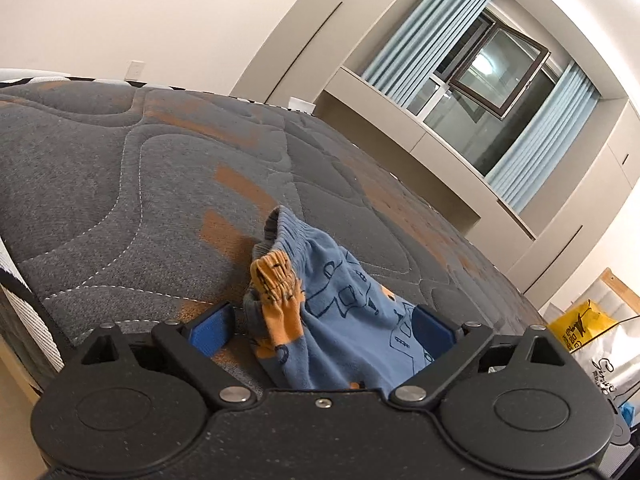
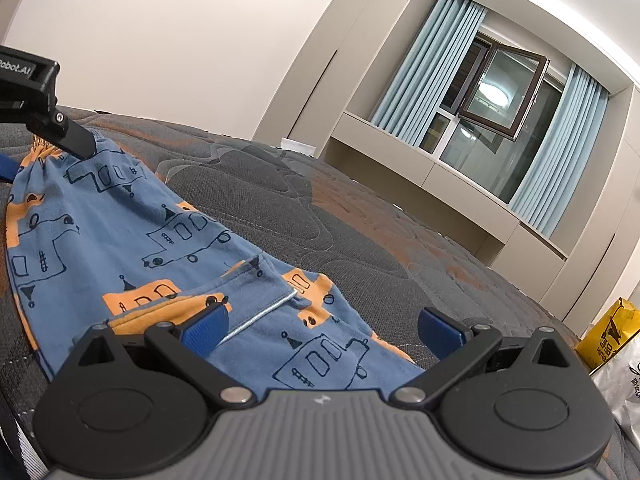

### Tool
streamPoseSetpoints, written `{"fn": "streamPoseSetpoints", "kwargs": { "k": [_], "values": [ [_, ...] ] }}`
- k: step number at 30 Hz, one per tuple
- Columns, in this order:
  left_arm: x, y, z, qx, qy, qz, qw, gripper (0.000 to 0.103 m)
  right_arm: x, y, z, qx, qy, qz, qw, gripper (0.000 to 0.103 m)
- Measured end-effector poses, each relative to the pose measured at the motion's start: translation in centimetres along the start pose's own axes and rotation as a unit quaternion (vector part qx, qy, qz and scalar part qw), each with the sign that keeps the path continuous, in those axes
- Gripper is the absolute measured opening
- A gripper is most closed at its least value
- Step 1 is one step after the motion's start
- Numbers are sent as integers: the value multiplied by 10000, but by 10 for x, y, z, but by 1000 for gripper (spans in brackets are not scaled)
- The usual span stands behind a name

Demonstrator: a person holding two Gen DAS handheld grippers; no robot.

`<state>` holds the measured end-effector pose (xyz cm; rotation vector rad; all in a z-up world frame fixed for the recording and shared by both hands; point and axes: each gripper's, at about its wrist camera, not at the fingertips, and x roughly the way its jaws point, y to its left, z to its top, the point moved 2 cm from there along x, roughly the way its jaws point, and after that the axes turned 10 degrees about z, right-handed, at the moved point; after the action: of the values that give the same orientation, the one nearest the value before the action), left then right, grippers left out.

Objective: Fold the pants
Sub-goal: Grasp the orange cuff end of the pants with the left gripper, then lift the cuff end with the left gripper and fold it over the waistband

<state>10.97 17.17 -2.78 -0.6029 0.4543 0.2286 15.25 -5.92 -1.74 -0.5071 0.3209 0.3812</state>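
Observation:
Small blue pants with orange patches and drawn vehicle outlines lie spread on a grey quilted mattress. In the left wrist view their bunched waistband end shows an orange inner side and rises between the jaws of my left gripper. Those jaws stand wide: the left pad is clear of the cloth, and cloth drapes against the right one. My right gripper is open low over the other end of the pants, where a hem edge lies between its pads. The left gripper also shows at the far waistband.
The mattress stretches far ahead and to the left, with its edge at the near left. Beyond it stand beige built-in cupboards and a window with pale blue curtains. A yellow bag and a white bag sit at the right.

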Motion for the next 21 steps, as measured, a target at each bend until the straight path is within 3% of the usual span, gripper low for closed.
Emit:
{"fn": "streamPoseSetpoints", "kwargs": {
  "k": [17,19,21],
  "values": [
    [1,-8,-3,127,-26,83,9999,102,-1,0,0,10,-32,-11,10000,103],
    [1,-8,-3,132,-26,183,9997,91,-1,1,1,9,-38,-24,10000,103],
    [0,-8,-2,141,-5,294,9995,66,-2,2,1,0,-49,-33,10000,103]
  ]
}}
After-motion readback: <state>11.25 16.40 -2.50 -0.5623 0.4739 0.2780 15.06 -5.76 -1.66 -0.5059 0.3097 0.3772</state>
